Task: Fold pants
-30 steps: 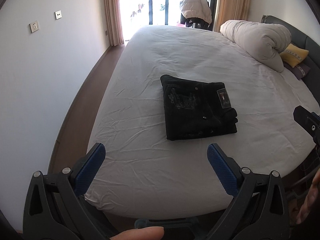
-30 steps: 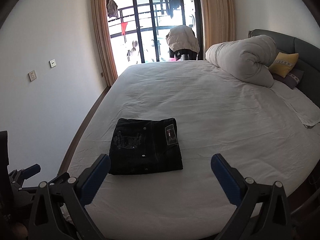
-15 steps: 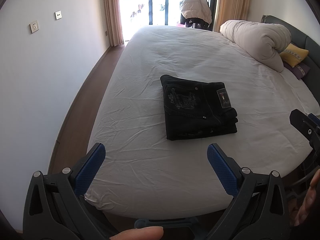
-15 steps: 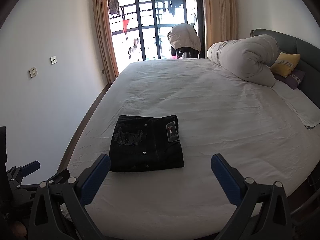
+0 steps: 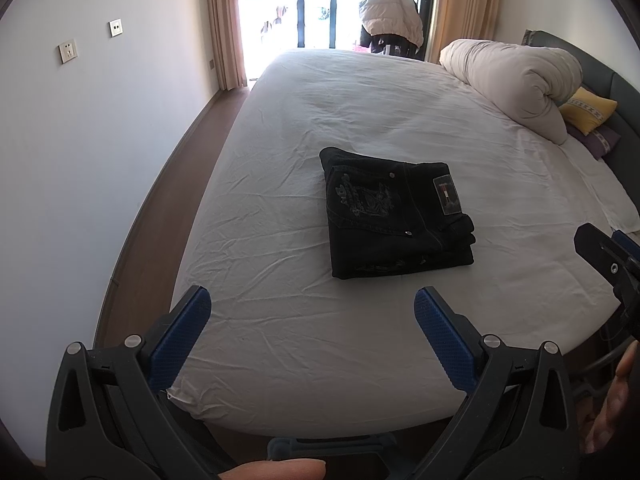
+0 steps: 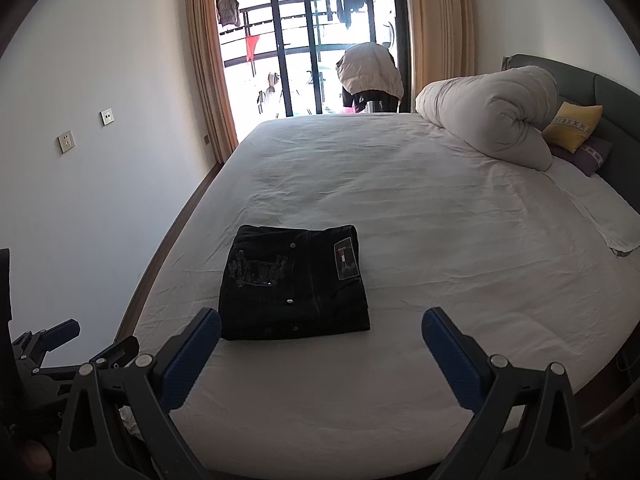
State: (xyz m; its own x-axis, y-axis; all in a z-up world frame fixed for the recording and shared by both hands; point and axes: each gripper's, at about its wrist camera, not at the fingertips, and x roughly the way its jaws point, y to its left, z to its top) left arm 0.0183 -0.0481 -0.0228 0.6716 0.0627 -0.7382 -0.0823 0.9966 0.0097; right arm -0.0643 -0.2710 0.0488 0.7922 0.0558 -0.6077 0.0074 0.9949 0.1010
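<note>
Black pants lie folded into a compact rectangle on the white bed sheet, back pocket and label patch facing up. They also show in the right wrist view. My left gripper is open and empty, held back over the near edge of the bed, short of the pants. My right gripper is open and empty, just in front of the pants' near edge and above the sheet. The right gripper's finger shows at the right edge of the left wrist view.
A rolled white duvet and a yellow pillow lie at the headboard end on the right. A folded white cloth lies on the bed's right side. A white wall and floor strip run along the left. A balcony door is at the far end.
The right wrist view has risen and pulled back slightly, so the pants sit lower and nearer its fingers. The left gripper has barely moved. The pants lie unchanged.
</note>
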